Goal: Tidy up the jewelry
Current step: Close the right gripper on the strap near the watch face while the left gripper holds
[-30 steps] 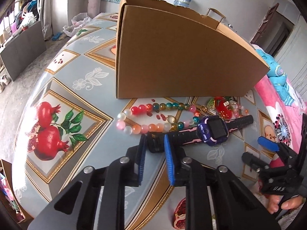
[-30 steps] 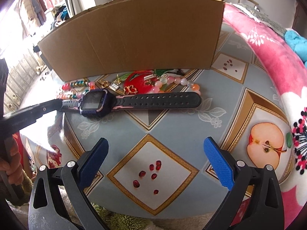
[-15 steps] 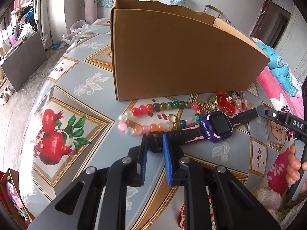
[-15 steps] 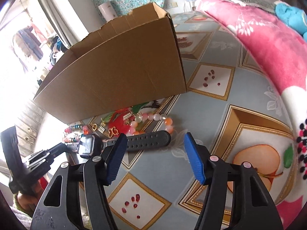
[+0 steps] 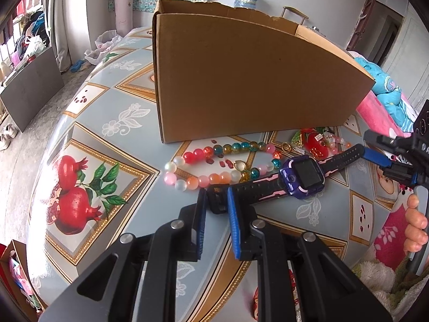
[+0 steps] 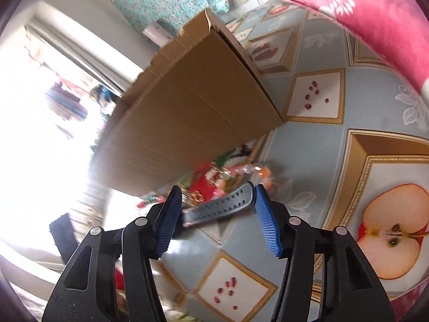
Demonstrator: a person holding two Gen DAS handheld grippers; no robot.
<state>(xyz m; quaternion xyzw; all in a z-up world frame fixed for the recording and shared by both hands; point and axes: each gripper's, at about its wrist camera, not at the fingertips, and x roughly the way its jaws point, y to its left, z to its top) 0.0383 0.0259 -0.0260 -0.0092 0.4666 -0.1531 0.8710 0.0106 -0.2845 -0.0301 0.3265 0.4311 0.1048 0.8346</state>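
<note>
A purple and black smartwatch (image 5: 304, 175) lies across the patterned table. My left gripper (image 5: 216, 201) is shut on its buckle end. My right gripper (image 6: 217, 204) is open, with its blue pads on either side of the far strap end (image 6: 222, 205), which also shows in the left wrist view (image 5: 348, 154). A coloured bead bracelet (image 5: 214, 163) lies just behind the watch. A red charm with small pink beads (image 5: 316, 141) lies at the right. A tall cardboard box (image 5: 252, 80) stands behind the jewelry.
The table carries a printed fruit cloth (image 5: 80, 182). A pink blanket (image 6: 362, 13) lies along its right side. The floor and a grey panel (image 5: 29, 86) are off the left edge.
My right gripper has swung in and down to the watch's far strap end, and its jaws have narrowed around it. My left gripper stays shut on the buckle end.
</note>
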